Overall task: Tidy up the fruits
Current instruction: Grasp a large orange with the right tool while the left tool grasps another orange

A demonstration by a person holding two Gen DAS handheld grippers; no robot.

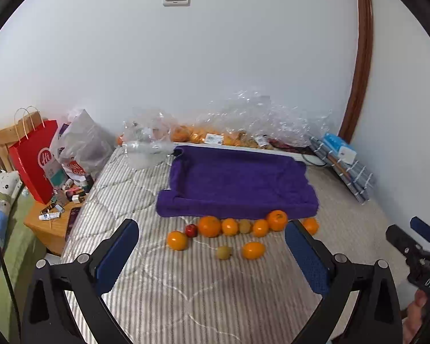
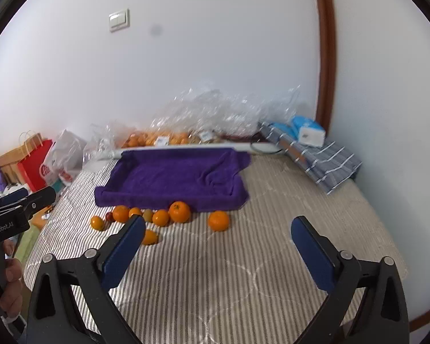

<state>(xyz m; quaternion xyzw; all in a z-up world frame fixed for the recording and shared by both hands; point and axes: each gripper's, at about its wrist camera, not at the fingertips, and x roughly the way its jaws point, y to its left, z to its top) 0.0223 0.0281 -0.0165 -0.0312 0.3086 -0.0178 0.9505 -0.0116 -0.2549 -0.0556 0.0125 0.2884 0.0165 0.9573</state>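
Nothing sorted yet: purple towel tray (image 1: pixel 238 183) empty, every fruit (image 1: pixel 229 226) just in front of it; my left gripper (image 1: pixel 212 243) and right gripper (image 2: pixel 218 238) gape wide, holding nothing.

A fuzzy purple cloth tray (image 1: pixel 238 183) sits on striped quilted bedding (image 1: pixel 203 292). Behind the tray lies crinkled glossy clear plastic (image 1: pixel 261 114). Before it, smooth-skinned oranges (image 1: pixel 209 226).

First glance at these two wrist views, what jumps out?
The purple towel-lined tray sits mid-bed, empty, on the striped bedspread. A row of oranges with a small red fruit and greenish fruits lies loose along its near edge. Both the left gripper and right gripper are open, short of the fruit.
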